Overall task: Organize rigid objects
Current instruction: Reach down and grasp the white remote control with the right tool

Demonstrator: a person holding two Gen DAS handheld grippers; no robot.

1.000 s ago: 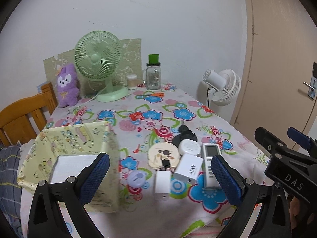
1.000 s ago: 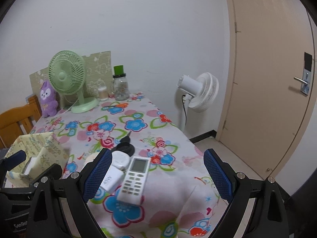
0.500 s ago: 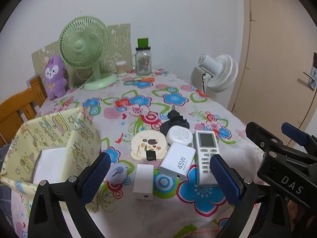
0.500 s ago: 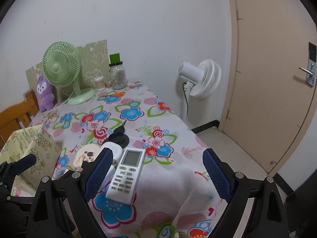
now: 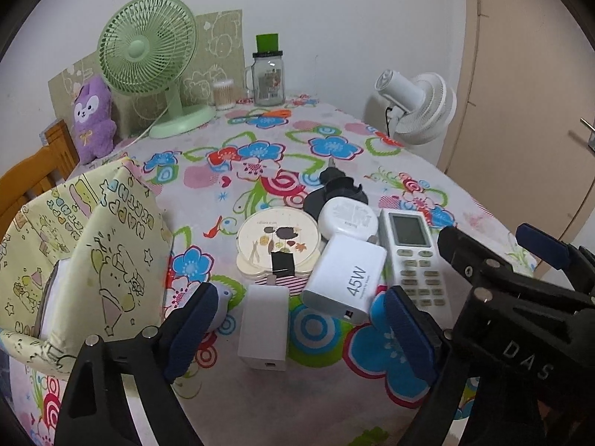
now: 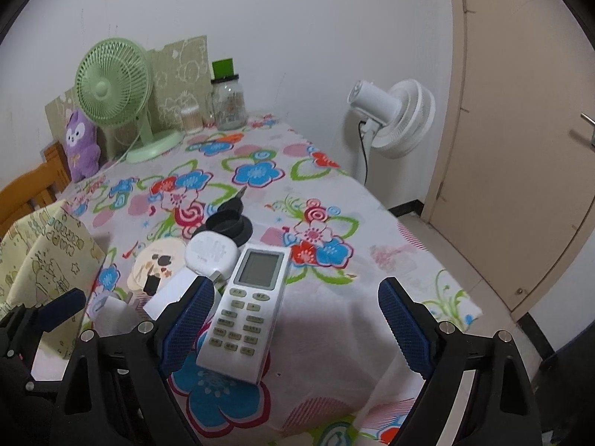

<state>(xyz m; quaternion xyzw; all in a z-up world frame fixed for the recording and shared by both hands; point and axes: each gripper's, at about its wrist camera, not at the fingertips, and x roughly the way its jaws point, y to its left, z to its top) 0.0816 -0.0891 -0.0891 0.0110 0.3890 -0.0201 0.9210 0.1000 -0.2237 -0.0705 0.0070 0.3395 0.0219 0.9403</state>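
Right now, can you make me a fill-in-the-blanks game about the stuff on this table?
1. The number on the charger is ____.
2. The table fan is colored ____.
3. The plush beside that fan is colored ____.
4. The remote lies between the fingers of the ____ gripper.

Missing words: 45W; green; purple; right

Soft, even indoor light fills the room, a little dim and cool. The white wall (image 5: 334,18) fades to grey toward the corners. Faint shadows sit under the remote control (image 6: 247,308) and the 45W charger (image 5: 344,278). Fisheye bending curves the door (image 6: 520,148); black vignette rings both views. Focus stays sharp.
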